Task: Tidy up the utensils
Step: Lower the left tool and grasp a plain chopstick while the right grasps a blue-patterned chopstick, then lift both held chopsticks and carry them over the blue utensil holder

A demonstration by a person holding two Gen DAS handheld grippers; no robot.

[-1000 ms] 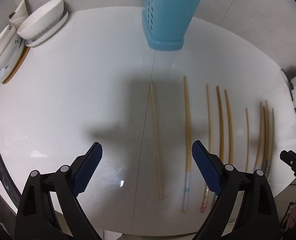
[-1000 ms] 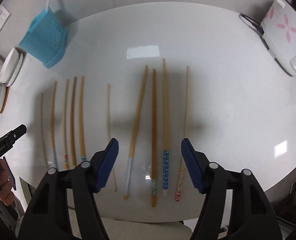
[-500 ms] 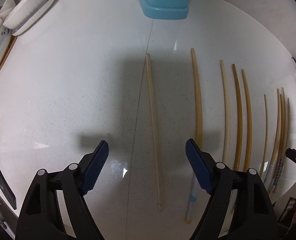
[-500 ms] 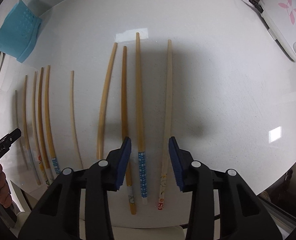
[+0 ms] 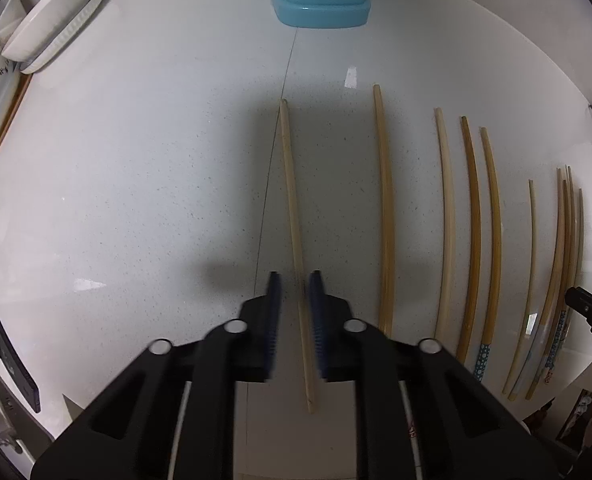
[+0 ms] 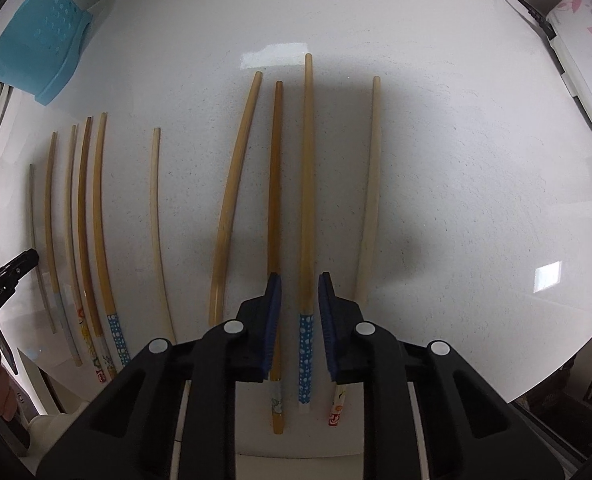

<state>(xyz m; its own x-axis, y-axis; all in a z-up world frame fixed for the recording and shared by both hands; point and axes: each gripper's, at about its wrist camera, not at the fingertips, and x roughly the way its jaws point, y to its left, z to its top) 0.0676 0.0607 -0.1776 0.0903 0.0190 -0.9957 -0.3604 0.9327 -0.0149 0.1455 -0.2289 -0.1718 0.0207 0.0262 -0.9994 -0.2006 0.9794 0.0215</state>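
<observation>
Both of your grippers point straight down at the white countertop point(image 5: 136, 168), each over one chopstick in the row laid out side by side. Your left gripper point(image 5: 296, 280) sits over the pale plain chopstick point(image 5: 292, 200) at the left end of the row; its blue pads point(image 5: 274, 312) have come together around the stick's lower part, which runs up between them, the right pad against it and the left one blurred, so the jaws read as shut on that stick. Your right gripper point(image 6: 299, 280) is over the chopstick with the blue dotted end point(image 6: 306, 184), which lies between a darker stick and a pale one with a red-patterned end. Its jaws are closing, with the dotted stick between the pads point(image 6: 327, 312), yet a narrow strip of counter shows on either side of it, so the pads are not pressing on it. The blue utensil holder point(image 6: 36, 52) stands at the far edge of the counter, well apart from the sticks, with stacked white dishes point(image 5: 48, 28) off to the left of it.
</observation>
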